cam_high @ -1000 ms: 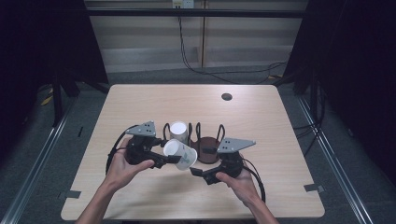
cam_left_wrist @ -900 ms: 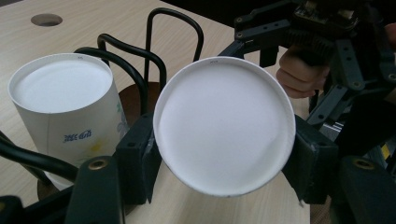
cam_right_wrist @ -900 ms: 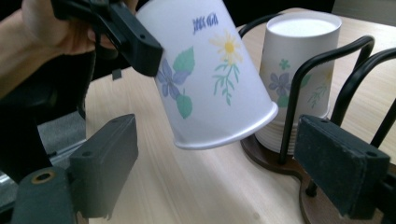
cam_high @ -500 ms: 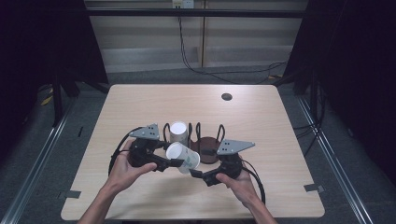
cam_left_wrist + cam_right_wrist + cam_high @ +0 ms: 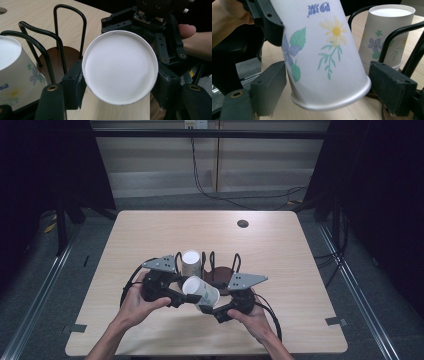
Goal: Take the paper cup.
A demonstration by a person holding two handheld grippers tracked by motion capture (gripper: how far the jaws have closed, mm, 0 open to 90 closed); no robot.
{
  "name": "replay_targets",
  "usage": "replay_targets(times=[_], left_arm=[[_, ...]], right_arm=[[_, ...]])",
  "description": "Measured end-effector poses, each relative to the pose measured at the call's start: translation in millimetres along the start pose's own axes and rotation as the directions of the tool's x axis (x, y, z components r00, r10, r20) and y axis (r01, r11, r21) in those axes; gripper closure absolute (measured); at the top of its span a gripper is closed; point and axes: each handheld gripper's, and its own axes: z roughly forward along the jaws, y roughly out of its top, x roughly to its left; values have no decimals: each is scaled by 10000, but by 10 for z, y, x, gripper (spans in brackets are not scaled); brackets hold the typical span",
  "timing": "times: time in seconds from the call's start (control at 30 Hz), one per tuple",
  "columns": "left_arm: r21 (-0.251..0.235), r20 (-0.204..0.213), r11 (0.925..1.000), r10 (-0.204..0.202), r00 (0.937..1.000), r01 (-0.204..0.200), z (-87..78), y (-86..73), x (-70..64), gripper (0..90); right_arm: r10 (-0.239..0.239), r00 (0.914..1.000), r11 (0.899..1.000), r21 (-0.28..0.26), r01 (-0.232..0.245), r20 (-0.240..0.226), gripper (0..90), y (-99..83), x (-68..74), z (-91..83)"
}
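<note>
One paper cup [image 5: 190, 262] already stands upside down on the wire rack [image 5: 220, 270], at the rack's nine o'clock side near the middle of the bench [image 5: 280, 250], so that part looks done. The second cup [image 5: 201, 291] is in the air at the rack's six o'clock, tipped on its side between both tools. The left gripper [image 5: 184, 296] has its jaws clamped on the cup's base end, its flat white bottom [image 5: 120, 67] facing that gripper's camera. The right gripper [image 5: 209, 309] sits at the rim end, jaws either side of the flowered wall [image 5: 322, 50]; the left pad touches, but on the right I cannot tell if it is closed. By my reading this is a handover or a turn-over, with placing this cup on a free prong still to come.
</note>
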Motion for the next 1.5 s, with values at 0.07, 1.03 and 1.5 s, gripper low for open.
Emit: replay_targets(times=[0.07,1.03,1.5], left_arm=[[33,53,10000,-24,10000,23,2,-1,2,364],[-295,703,9991,-298,9971,320,16,-20,34,325],[17,254,9989,-465,9986,465,-28,-32,58,216]], right_arm=[[-51,10000,10000,-18,51,-12,150,-2,6,6],[-442,9982,9987,251,452,-394,298,24,58,25],[-14,9995,9981,621,33,-308,315,37,-5,-54]])
